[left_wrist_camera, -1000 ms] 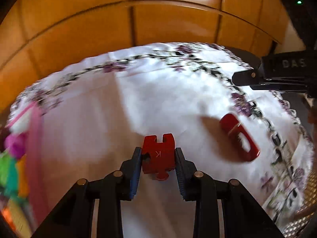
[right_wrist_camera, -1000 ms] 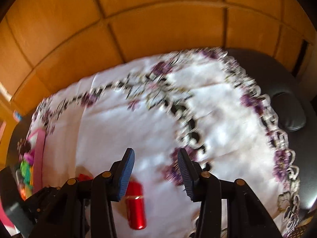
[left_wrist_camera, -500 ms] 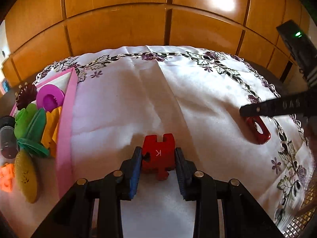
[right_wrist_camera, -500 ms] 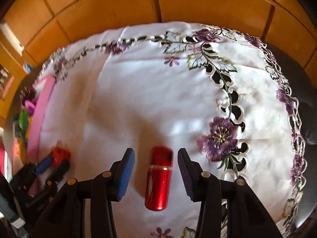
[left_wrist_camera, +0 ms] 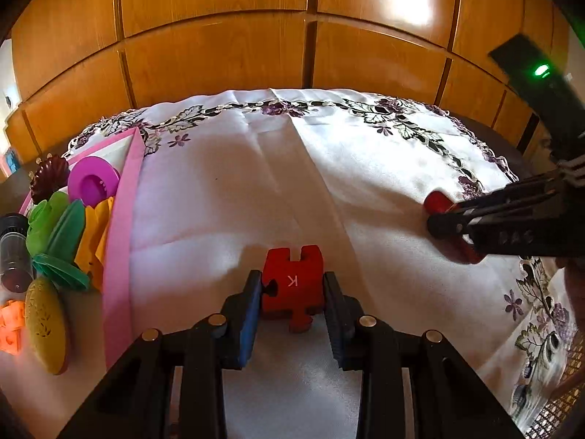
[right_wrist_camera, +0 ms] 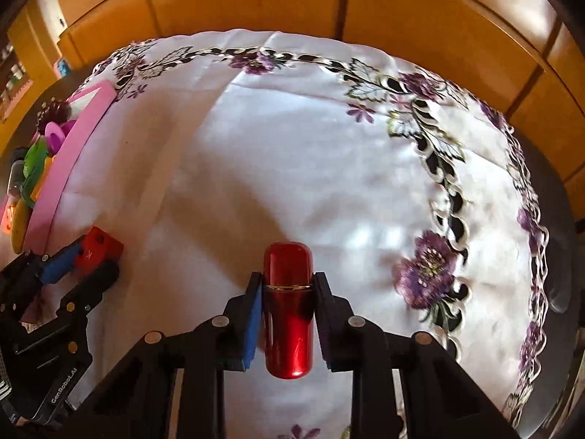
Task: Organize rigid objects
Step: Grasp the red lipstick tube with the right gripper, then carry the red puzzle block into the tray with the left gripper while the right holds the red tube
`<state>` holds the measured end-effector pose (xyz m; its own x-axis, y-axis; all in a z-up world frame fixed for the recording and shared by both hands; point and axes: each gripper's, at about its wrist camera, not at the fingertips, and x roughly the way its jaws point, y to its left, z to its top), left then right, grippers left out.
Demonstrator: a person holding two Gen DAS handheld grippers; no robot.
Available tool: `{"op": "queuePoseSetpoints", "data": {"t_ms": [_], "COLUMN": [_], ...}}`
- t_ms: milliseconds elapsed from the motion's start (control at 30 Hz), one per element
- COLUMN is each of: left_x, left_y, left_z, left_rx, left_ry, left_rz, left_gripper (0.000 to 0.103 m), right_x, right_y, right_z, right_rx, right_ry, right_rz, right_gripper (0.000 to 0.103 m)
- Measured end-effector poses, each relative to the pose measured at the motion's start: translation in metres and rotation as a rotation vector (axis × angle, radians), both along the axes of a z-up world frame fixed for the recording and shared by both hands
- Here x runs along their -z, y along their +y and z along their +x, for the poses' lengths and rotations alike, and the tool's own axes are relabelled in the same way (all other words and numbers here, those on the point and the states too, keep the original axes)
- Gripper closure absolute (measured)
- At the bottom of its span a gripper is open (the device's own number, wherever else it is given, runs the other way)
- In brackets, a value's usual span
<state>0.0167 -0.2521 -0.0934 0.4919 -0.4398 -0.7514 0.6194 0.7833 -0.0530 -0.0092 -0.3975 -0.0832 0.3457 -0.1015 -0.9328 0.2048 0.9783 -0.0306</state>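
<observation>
1. Tabletop (left_wrist_camera: pixel 365 219) is covered by a white cloth (right_wrist_camera: pixel 292 164) with purple flowers stitched round the border. Wooden panels (left_wrist_camera: pixel 219 55) sit behind the far edge.
2. Pink tray (left_wrist_camera: pixel 119 256) lies along the left edge, and it's packed: a purple ring (left_wrist_camera: pixel 91 182), a dark flower-shaped piece (left_wrist_camera: pixel 49 177), green bits (left_wrist_camera: pixel 58 230), something yellow (left_wrist_camera: pixel 97 234) and an olive oval (left_wrist_camera: pixel 45 327). There's an orange piece (left_wrist_camera: pixel 11 325) and a dark tube (left_wrist_camera: pixel 12 248) at the outer side; can't tell if those are inside the tray or just beside it.
3. Left gripper (left_wrist_camera: pixel 292 300) is clamped on a red block (left_wrist_camera: pixel 292 281), a puzzle-shaped one with a white K on it. Pads press both its sides. It's near the front edge, just right of the tray, low over the cloth; can't tell if the block touches it.
4. Right gripper (right_wrist_camera: pixel 288 303) has just been closing, and its pads now sit against both sides of a red capsule (right_wrist_camera: pixel 288 303) with a thin gold band round it. The capsule lies lengthwise between the fingers, rounded end pointing toward the far edge, on the cloth toward the right edge, beside a big purple flower (right_wrist_camera: pixel 427 270).
5. The two grippers are well apart, with bare cloth between them.
</observation>
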Motion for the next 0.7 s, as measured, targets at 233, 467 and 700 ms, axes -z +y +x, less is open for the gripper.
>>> {"op": "queuePoseSetpoints", "data": {"t_ms": [233, 467, 700], "left_x": [0.000, 0.000, -0.020], "left_y": [0.001, 0.000, 0.000], "left_z": [0.000, 0.000, -0.010], "left_rx": [-0.006, -0.010, 0.000], "left_ry": [-0.005, 0.001, -0.035], "left_rz": [-0.010, -0.010, -0.010], "left_gripper": [0.070, 0.070, 0.070], "right_x": [0.002, 0.001, 0.002], "right_y": [0.000, 0.009, 0.015], "right_z": [0.003, 0.000, -0.004], "right_rx": [-0.008, -0.061, -0.080], "right_ry": [-0.012, -0.029, -0.038], "right_rz": [-0.002, -0.066, -0.088], "right_gripper": [0.076, 0.077, 0.077]}}
